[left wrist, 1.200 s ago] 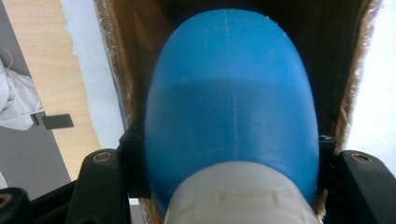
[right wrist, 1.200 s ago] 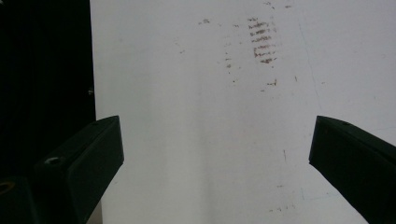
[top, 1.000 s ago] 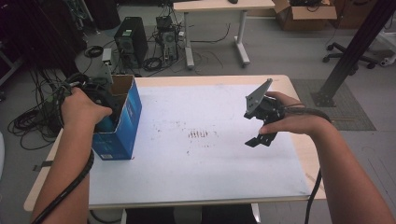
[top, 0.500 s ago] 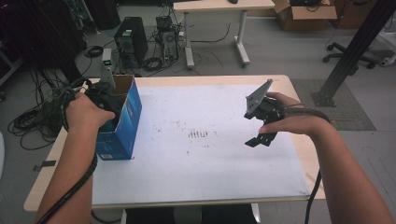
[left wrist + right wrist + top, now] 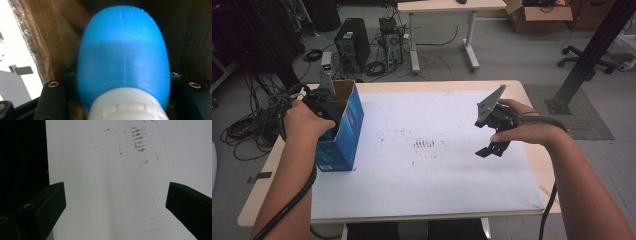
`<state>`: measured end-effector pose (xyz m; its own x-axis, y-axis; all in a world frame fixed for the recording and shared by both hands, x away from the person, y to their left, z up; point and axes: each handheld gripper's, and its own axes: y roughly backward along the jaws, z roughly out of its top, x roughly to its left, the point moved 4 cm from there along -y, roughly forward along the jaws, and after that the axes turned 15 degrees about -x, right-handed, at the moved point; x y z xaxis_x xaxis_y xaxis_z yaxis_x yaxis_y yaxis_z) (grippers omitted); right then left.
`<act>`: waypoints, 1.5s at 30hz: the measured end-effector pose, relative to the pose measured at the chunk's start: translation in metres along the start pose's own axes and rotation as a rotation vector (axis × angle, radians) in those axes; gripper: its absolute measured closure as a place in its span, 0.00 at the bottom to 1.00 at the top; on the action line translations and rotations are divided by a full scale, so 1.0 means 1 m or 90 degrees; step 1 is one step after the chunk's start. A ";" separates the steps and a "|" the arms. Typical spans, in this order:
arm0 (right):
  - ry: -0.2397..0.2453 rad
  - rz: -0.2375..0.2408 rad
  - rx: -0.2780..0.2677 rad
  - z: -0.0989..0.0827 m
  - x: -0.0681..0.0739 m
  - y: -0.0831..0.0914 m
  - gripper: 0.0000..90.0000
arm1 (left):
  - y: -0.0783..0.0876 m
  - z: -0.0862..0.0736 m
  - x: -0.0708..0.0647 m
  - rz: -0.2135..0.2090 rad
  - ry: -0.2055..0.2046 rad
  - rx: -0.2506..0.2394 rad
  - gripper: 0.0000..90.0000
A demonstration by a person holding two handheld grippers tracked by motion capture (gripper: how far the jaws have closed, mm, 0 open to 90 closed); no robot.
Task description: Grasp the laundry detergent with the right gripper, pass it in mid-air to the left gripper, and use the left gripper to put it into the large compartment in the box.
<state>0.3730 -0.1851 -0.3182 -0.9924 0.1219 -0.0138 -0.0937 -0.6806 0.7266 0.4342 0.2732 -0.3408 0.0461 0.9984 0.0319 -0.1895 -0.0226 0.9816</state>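
Bottle (image 5: 123, 62) work is going on inside the blue box (image 5: 343, 131), which stands open at the top on the left side of the white table (image 5: 437, 190). In the left gripper view the bottle is blue with a white cap (image 5: 127, 106), and it sits right between the two black jaws, with brown cardboard walls all around it. The left gripper (image 5: 323, 102) is down in the top of the box. Its jaws look pinched on the sides of the bottle near the cap, and they have just let out a tiny bit.

The right gripper (image 5: 490, 148) hangs over the table, well away from the box on the right side. Its jaws are spread wide with nothing between them, just the white table with some small brown marks (image 5: 138, 138) under it.

The step looks like lifting the bottle out of the box. To do it well, the left jaws should squeeze tight first, because the bottle is round and smooth and could slip. Then the hand should go straight up, so the bottle does not bump the cardboard walls or tip the box over. The right gripper could press on the side of the box to keep it from moving.
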 end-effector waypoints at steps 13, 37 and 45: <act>-0.006 0.003 0.000 -0.001 0.000 -0.001 0.03 | 0.006 0.001 -0.001 -0.009 0.002 -0.015 0.34; -0.007 0.002 -0.013 -0.004 0.000 0.003 0.03 | 0.044 -0.003 0.001 0.012 0.008 -0.036 0.23; 0.000 0.005 -0.013 0.000 0.002 0.004 0.03 | 0.060 -0.006 0.001 0.012 -0.001 -0.045 0.18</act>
<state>0.3709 -0.1877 -0.3149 -0.9931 0.1172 -0.0078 -0.0877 -0.6963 0.7123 0.4174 0.2730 -0.2827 0.0431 0.9978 0.0507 -0.2585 -0.0379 0.9653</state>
